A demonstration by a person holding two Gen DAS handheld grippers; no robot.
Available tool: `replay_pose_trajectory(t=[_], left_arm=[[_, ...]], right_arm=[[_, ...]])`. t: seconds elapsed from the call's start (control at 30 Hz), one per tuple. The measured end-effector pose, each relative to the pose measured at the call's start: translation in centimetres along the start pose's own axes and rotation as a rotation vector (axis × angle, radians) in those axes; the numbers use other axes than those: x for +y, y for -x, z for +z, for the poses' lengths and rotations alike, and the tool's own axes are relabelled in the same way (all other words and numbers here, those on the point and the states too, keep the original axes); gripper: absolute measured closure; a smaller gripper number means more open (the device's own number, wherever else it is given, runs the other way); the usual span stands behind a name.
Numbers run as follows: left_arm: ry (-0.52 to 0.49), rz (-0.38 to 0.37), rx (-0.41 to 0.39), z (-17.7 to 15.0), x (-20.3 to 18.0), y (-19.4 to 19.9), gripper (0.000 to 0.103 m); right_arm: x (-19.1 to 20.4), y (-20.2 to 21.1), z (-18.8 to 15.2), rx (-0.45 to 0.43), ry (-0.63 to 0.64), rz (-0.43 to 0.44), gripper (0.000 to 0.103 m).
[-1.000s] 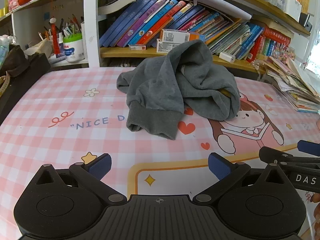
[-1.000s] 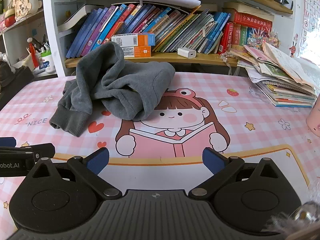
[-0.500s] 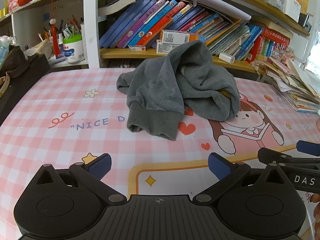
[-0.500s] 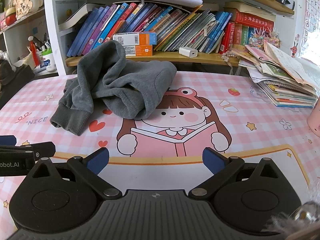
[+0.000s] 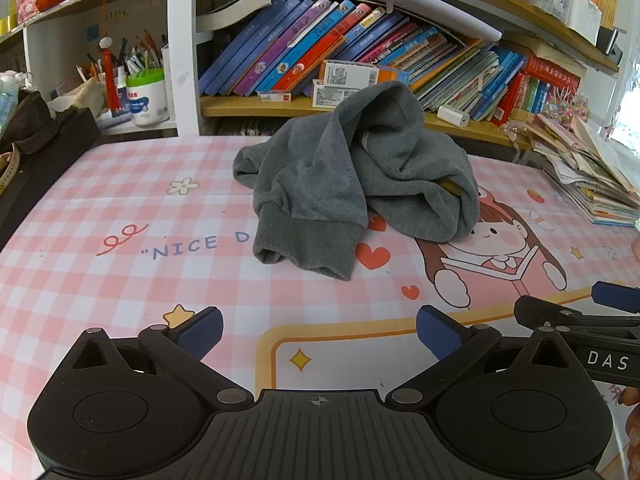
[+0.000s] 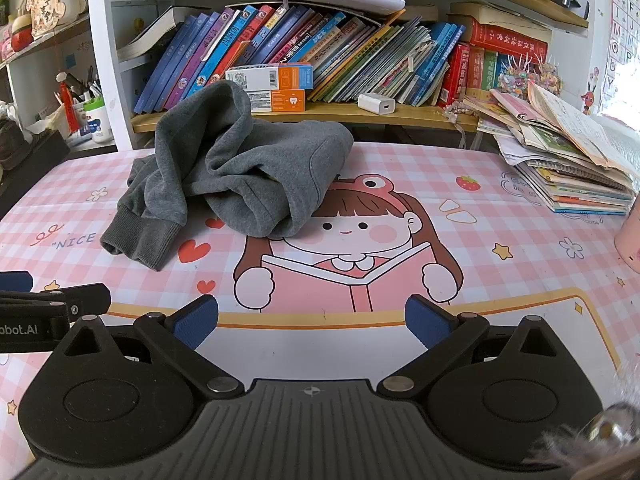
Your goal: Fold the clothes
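Left wrist, sweatshirt beyond fingers

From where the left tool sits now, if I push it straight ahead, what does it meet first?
Probably the grey sweatshirt: its ribbed hem lies nearly dead ahead of the open left tool, with only bare tablecloth between. Depth is hard to judge.

Both wrist views low over table, facing shelves; share sweatshirt.
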State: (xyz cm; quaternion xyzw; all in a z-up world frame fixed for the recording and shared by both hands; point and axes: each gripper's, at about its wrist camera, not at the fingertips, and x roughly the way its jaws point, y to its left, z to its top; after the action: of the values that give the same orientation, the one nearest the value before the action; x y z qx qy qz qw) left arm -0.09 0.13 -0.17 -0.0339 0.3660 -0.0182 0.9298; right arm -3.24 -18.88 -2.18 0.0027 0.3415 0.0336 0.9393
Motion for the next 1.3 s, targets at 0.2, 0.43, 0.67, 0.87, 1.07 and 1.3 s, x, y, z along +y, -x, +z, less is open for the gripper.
replay_pose_trajectory(t=[0.2, 0.43, 0.67, 0.87, 1.07, 1.3], left_arm=[[-0.002, 0.001, 0.003, 0.0, 0.0, 0.0, 0.000], [-0.006, -0.001, 0.005, -0.1, -0.1, -0.1, 0.000], [-0.008, -0.006, 0.009, -0.1, -0.1, -0.2, 0.000], [-0.010, -0.006, 0.016, -0.2, -0.2, -0.5, 0.000], [-0.010, -0.002, 0.029, -0.1, -0.2, -1.0, 0.000], [-0.011, 0.000, 0.047, -0.1, -0.3, -1.5, 0.000]], right_arm=[[0.0, 0.0, 0.0, 0.002, -0.002, 0.000, 0.002], [0.0, 0.0, 0.0, 0.005, -0.004, 0.001, 0.002], [-0.1, -0.2, 0.0, 0.008, -0.006, 0.001, 0.002], [-0.2, -0.5, -0.1, 0.015, -0.009, 0.004, 0.002], [-0.3, -1.0, 0.0, 0.024, -0.012, 0.007, 0.002], [-0.5, -1.8, -0.1, 0.042, -0.023, 0.017, 0.002]])
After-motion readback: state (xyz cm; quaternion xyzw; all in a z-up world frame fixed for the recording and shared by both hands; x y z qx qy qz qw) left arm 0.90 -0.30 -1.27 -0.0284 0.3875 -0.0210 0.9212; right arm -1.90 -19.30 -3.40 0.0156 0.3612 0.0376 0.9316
